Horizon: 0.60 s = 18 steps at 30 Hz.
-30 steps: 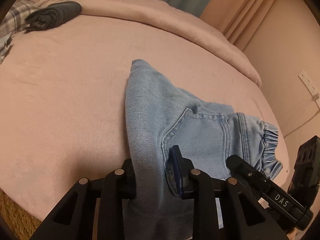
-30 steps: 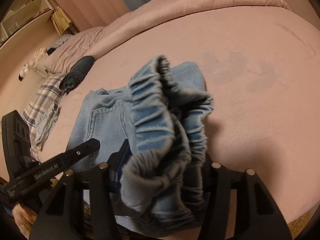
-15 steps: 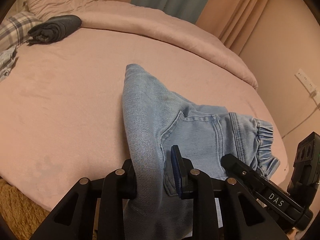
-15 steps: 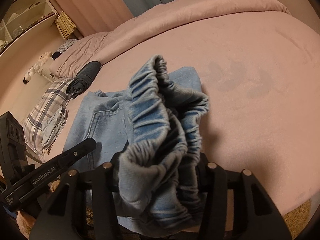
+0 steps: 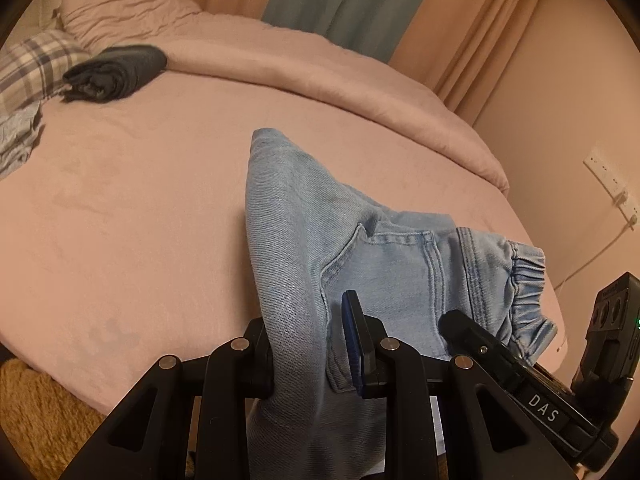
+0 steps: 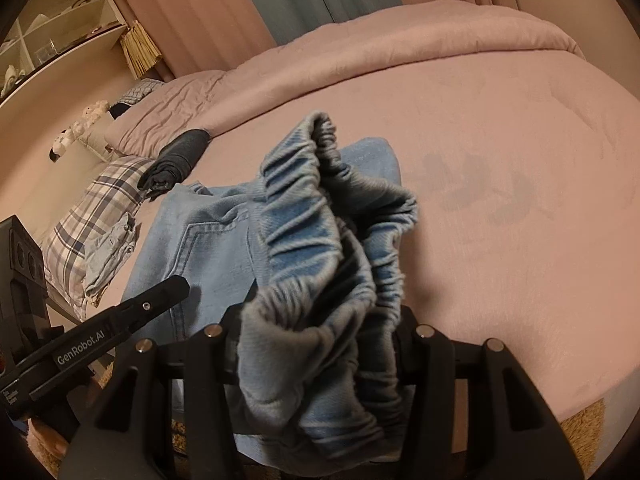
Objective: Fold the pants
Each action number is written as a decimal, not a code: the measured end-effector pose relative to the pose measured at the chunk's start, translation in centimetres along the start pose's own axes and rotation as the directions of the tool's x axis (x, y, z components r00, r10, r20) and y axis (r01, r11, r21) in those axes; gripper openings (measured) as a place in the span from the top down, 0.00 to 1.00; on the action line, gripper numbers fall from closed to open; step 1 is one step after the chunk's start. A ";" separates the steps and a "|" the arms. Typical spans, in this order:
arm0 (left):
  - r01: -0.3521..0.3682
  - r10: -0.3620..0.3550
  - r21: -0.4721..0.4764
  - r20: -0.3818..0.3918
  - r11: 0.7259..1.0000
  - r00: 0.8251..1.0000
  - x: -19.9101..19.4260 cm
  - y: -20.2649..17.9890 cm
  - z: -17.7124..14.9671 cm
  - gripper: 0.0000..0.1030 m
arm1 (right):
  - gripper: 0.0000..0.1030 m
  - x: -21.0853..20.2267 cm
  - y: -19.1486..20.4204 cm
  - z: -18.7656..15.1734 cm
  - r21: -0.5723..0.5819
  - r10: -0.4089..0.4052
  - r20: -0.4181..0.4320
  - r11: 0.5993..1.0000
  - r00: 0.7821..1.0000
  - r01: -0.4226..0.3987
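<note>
Two grippers clamp the light-blue denim pants (image 5: pixel 360 264) at the near edge of the pink bed (image 5: pixel 132 208). The left gripper (image 5: pixel 308 356) is closed on a fabric fold beside the back pocket. The right gripper (image 6: pixel 320 336) is closed on the bunched elastic waistband (image 6: pixel 316 216). A rolled dark garment (image 5: pixel 116 72) lies at 10 o'clock, touching a plaid pillow (image 5: pixel 32 68).

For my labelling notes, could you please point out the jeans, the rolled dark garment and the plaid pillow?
jeans (image 5: pixel 380 264), left wrist view, back pocket.
rolled dark garment (image 5: pixel 116 72), left wrist view, middle.
plaid pillow (image 6: pixel 92 216), right wrist view, top face.
</note>
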<state>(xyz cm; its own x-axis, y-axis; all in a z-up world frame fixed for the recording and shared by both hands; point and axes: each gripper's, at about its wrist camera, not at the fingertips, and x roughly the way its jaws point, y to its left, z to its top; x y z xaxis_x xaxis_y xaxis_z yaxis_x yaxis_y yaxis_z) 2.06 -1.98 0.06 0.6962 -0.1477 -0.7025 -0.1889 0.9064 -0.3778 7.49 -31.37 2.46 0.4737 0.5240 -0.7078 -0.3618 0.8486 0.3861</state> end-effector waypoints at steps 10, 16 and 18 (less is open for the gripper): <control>0.037 -0.037 0.027 0.000 0.999 0.999 0.2 -1.1 2.2 0.75 | 0.49 -1.2 -0.1 1.6 0.005 -0.011 0.055 1.000 0.998 0.011; 0.058 -0.057 0.042 -0.014 0.997 0.998 1.6 -1.5 4.4 0.75 | 0.49 -1.2 0.1 3.2 0.008 -0.042 0.073 0.999 0.996 0.042; 0.068 -0.067 0.050 -0.014 0.996 0.998 2.1 -1.6 5.5 0.75 | 0.49 -1.1 0.0 3.9 0.008 -0.048 0.080 0.999 0.996 0.048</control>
<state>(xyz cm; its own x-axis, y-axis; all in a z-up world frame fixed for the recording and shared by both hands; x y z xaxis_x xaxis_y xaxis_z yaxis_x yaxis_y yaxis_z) 7.68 -1.54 2.48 0.6977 -0.2135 -0.6838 -0.1069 0.9128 -0.3941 10.11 -31.63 5.56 0.5531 0.4865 -0.6764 -0.3322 0.8733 0.3564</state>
